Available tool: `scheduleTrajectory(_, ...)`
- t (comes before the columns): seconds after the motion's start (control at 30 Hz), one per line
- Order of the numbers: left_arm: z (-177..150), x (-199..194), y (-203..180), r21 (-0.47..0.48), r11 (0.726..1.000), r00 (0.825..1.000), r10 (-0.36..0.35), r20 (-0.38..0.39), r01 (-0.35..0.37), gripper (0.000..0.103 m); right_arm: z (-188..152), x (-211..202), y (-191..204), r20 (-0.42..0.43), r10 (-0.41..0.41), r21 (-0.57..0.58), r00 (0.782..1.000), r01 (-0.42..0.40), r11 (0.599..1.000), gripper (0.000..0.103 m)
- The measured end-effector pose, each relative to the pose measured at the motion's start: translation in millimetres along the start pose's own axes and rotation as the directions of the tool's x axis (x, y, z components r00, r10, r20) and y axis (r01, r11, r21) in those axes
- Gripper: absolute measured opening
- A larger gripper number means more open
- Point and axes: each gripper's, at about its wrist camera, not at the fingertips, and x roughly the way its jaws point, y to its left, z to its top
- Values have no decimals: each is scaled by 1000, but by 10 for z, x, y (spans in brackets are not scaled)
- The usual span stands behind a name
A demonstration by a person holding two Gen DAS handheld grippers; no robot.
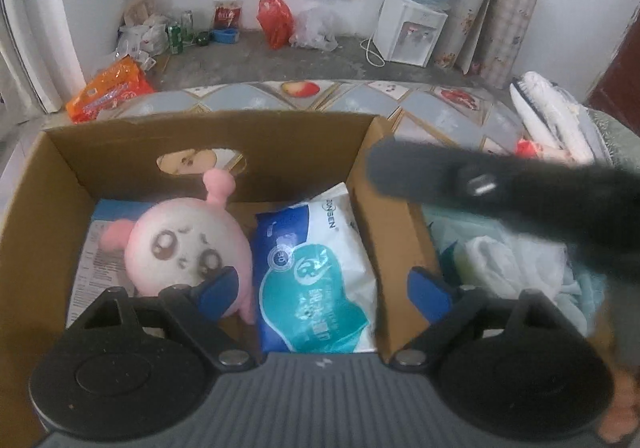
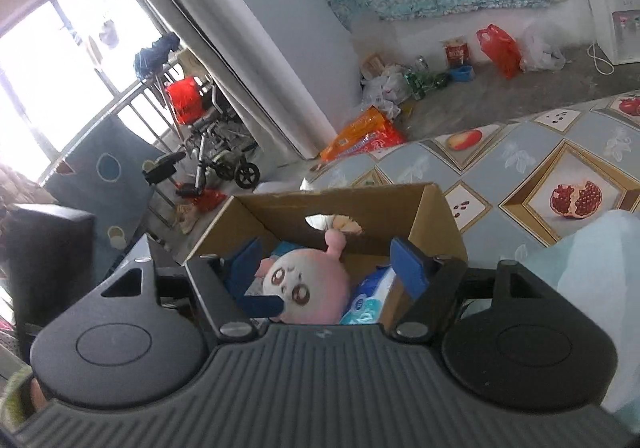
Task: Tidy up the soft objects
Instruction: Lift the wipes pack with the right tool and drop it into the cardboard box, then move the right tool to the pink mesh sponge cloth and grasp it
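An open cardboard box [image 1: 56, 215] sits on the patterned tablecloth. Inside lie a pink round plush toy [image 1: 188, 244] with a face and a blue-and-white soft pack [image 1: 320, 276] beside it on the right. My left gripper [image 1: 324, 288] is open above the box's near side, empty. The right gripper's body [image 1: 500, 191] crosses the upper right of the left wrist view. In the right wrist view my right gripper [image 2: 332, 268] is open and empty above the box [image 2: 436, 215], with the plush toy [image 2: 308, 284] and the pack [image 2: 368, 300] between its fingers.
Pale blue and white cloth [image 1: 512, 260] lies right of the box; it also shows in the right wrist view [image 2: 592, 248]. A folded white bundle [image 1: 552, 115] lies at the table's right edge. Bags, bottles and a water dispenser [image 1: 412, 27] stand on the floor beyond.
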Motion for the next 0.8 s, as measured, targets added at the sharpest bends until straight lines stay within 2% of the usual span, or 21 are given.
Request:
scheduleTrajectory(0.2,-9,-88,-22,-12,1000,1000,10,26,-10,92,24,-210,-32,44,16,2,999,-16,1000,72)
scheduleTrajectory(0.43,-53,-611,-139,1,1000,992,13,124,-13,92,-84,-793,-40,90,38,-13,995,-37,999,72)
scheduleTrajectory(0.6,-350,-1178,-432,79,997,980,-40,196,25,94,-283,-1523,-131,105,55,9,993,-57,998,81)
scheduleTrajectory(0.7,-545,-1403,-696,167,985,973,-85,216,49,94,-382,-2052,-229,125,8,7,992,-9,1000,83)
scheduleTrajectory(0.8,-682,-1533,-981,253,965,966,-130,222,72,94,-452,-2606,-324,175,-65,3,982,66,998,86)
